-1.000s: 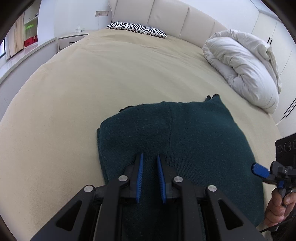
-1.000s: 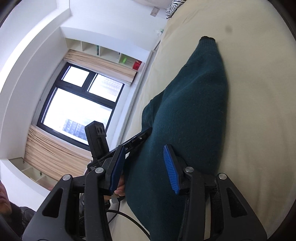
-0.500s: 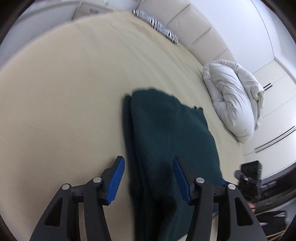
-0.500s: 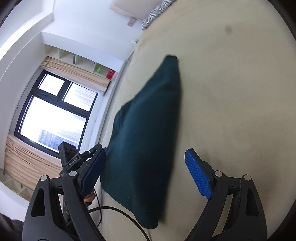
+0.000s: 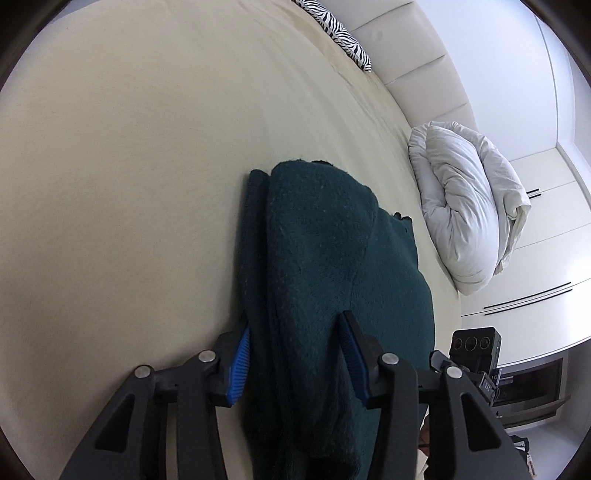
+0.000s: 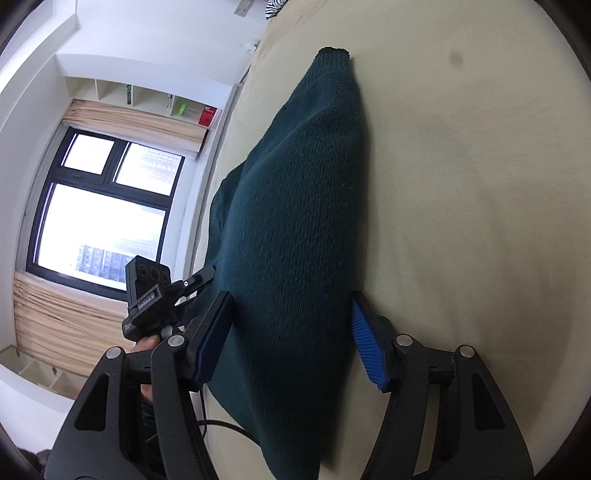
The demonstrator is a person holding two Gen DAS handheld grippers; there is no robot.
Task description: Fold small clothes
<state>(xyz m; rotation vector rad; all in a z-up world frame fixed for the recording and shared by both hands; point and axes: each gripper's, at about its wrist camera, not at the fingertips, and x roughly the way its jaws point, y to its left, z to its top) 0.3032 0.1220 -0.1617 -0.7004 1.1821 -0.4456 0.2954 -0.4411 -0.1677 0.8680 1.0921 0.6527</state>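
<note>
Dark green knit, a small sweater, lies folded in layers on the beige bed, running from 6 o'clock toward 12 in the left wrist view, with a white duvet bundled well apart at 3 o'clock and a zebra pillow far off near 1 o'clock. We hold our left gripper spread wide, its blue pads straddling the near left edge of the garment without pinching it. Our right gripper is likewise spread, one pad on each side of the near right end. We judge we are lining up for the next fold: both ends must be pinched through all layers, then lifted evenly and carried toward 12 o'clock so the stack does not slip apart
</note>
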